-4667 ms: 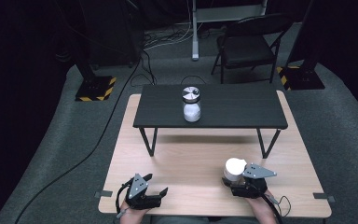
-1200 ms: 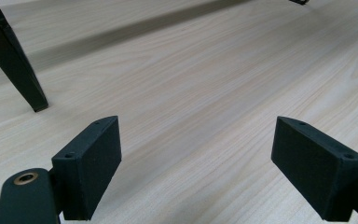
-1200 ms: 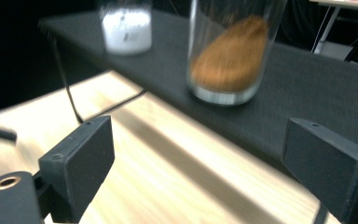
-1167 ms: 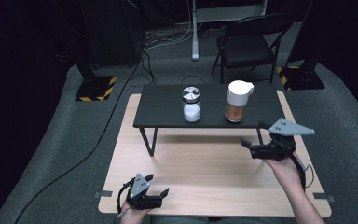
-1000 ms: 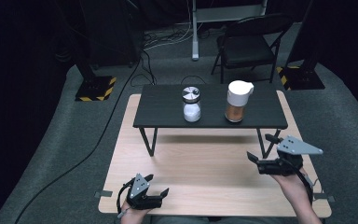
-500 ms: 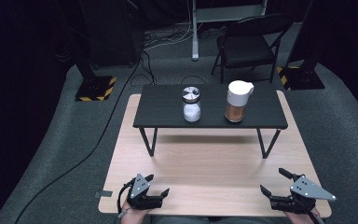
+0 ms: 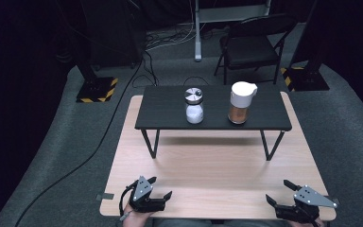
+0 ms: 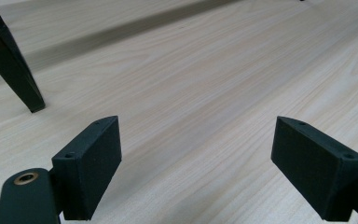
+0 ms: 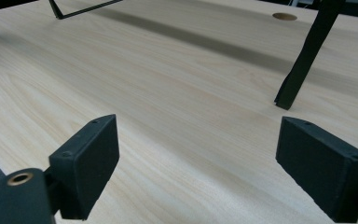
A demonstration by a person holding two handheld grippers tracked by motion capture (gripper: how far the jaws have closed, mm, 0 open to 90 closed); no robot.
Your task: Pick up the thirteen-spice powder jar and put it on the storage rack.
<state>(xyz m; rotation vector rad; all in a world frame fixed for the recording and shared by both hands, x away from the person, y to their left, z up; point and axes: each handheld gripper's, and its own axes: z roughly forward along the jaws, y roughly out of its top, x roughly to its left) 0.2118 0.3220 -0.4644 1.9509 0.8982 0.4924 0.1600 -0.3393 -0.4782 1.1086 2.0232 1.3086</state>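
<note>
Both claws (image 7: 158, 188) (image 7: 278, 193) empty, jaws apart

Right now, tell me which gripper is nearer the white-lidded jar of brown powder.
Right. The right gripper rests at the wooden table's near right corner, below and slightly right of the jar on the black stand. The left gripper sits at the near left edge, farther away across the table.

The left tongs (image 8: 196, 163) stand with their two black jaws well apart and nothing between them but bare wood. One jaw rises at the lower left, the other at the lower right, each showing small screw holes, and a brass-coloured fitting sits at the bottom left corner. Under them lies the pale wooden desk (image 8: 205, 79), its grain running slantwise. A black leg (image 8: 14, 70) of the small stand comes down onto the desk at the upper left, with a long shadow band across the far wood.
</note>
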